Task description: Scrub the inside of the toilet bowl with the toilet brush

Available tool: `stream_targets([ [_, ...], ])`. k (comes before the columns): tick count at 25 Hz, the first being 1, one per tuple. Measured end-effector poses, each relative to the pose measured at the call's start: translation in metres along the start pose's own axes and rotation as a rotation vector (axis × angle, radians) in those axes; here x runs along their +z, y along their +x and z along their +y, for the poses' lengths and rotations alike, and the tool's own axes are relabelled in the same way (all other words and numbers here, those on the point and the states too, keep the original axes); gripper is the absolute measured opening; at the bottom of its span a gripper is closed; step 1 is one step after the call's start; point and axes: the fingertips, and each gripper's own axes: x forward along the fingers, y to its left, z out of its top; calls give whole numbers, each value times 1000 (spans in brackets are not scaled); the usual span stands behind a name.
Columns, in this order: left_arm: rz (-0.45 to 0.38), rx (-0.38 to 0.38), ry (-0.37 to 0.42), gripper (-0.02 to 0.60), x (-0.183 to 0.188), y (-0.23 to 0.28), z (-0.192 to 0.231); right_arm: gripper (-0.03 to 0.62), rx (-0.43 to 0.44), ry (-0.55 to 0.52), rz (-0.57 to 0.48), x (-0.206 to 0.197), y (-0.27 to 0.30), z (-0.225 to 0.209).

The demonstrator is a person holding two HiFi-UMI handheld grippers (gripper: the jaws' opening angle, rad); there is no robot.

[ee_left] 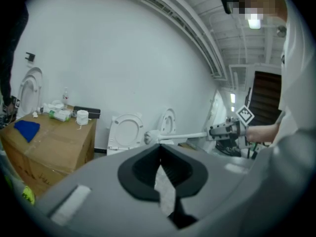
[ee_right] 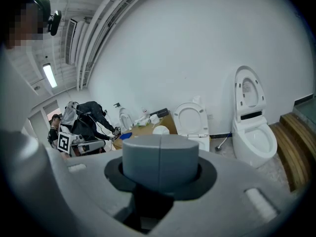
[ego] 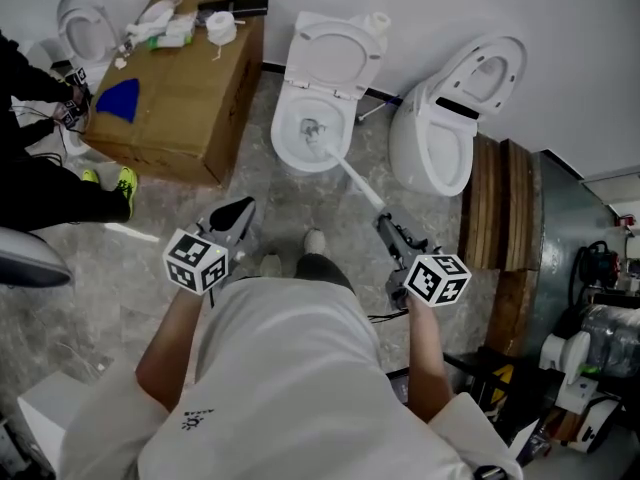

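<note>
A white toilet (ego: pixel 315 108) stands against the wall with its lid up. The toilet brush (ego: pixel 355 180) slants from my right gripper (ego: pixel 385 226) down into the bowl, its head (ego: pixel 312 134) near the bottom. My right gripper is shut on the brush's grey handle end (ee_right: pixel 160 162), with the white head (ee_right: pixel 161 130) beyond it. My left gripper (ego: pixel 238 216) hangs left of the toilet, shut and empty, well apart from the bowl. In the left gripper view the shut jaws (ee_left: pixel 159 152) point at the toilet (ee_left: pixel 126 132), with the brush (ee_left: pixel 177 136) crossing in front.
A cardboard box (ego: pixel 190 98) with a blue cloth (ego: pixel 120 98) and a paper roll (ego: pixel 221 28) stands left of the toilet. A second toilet (ego: pixel 445 128) stands to the right, wooden boards (ego: pixel 500 208) beyond it. A person in black (ego: pixel 40 178) sits at far left.
</note>
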Motion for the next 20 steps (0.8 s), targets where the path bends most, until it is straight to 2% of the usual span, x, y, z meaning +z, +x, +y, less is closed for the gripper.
stream_targets([
  [12,17,23,2,-12,0,24,5,146,18,40,-5,3,22,-27],
  [20,31,33,-4,-12,20,66,20,146,49,-8,22,27,56,-51],
])
